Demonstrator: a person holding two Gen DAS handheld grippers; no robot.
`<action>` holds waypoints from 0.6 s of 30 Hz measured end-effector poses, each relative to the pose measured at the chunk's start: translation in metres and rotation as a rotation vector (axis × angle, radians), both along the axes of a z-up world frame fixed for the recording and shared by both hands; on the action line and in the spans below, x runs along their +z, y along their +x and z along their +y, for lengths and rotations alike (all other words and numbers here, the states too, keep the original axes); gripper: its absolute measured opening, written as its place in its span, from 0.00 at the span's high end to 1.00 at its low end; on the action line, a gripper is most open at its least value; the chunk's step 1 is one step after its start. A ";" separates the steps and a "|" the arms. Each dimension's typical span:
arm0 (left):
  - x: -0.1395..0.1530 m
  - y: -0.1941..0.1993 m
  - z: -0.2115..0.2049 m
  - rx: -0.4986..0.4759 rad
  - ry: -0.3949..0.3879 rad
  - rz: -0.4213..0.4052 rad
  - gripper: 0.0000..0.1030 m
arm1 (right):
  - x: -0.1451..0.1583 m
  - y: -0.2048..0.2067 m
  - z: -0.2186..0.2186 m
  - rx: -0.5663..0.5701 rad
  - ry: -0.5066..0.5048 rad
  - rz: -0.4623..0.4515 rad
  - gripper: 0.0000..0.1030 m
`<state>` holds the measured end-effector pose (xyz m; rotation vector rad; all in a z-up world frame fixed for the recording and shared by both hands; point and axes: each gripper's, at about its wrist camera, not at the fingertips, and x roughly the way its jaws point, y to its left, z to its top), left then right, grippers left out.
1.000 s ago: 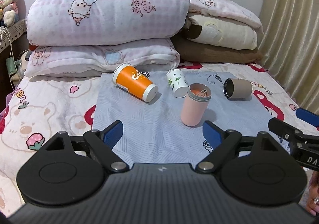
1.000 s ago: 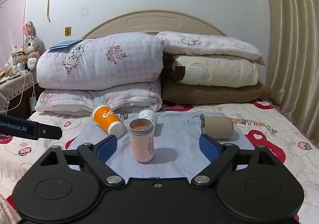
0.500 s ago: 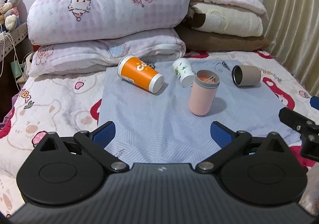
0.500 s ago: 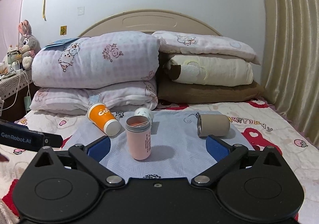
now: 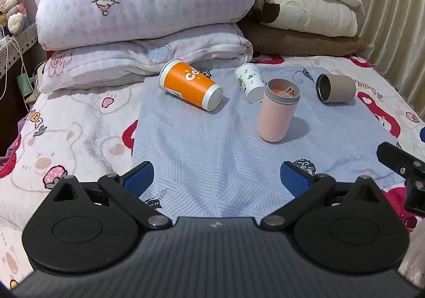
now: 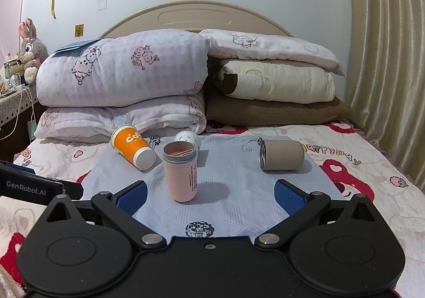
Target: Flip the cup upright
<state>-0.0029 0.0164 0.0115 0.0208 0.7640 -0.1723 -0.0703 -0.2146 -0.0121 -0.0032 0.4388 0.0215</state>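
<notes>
A bedroom: a bed (image 6: 372, 165) with stacked quilts (image 6: 122, 80) and a grey cloth (image 5: 212, 154). A pink cup (image 5: 279, 109) stands upright there; three cups lie tipped. Left gripper (image 5: 216, 178) and right gripper (image 6: 209, 195) are spread wide, empty.

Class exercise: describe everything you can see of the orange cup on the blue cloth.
The orange cup looks like paper: orange wall with white lettering, white band at each end. It lies on its side on the blue cloth, base towards the cameras, mouth towards the folded pink quilt, left of the small white cup. Neither tool touches it.
</notes>
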 end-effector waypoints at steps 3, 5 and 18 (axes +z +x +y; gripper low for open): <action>0.000 0.001 0.001 0.002 -0.005 0.003 0.00 | 0.000 0.000 0.000 0.000 0.002 0.003 0.00; 0.000 0.001 0.001 0.001 -0.005 0.003 0.00 | -0.001 0.001 0.000 -0.001 0.000 0.007 0.00; -0.001 0.001 -0.001 -0.005 0.003 -0.003 0.00 | -0.001 0.003 -0.003 -0.016 0.002 0.014 0.00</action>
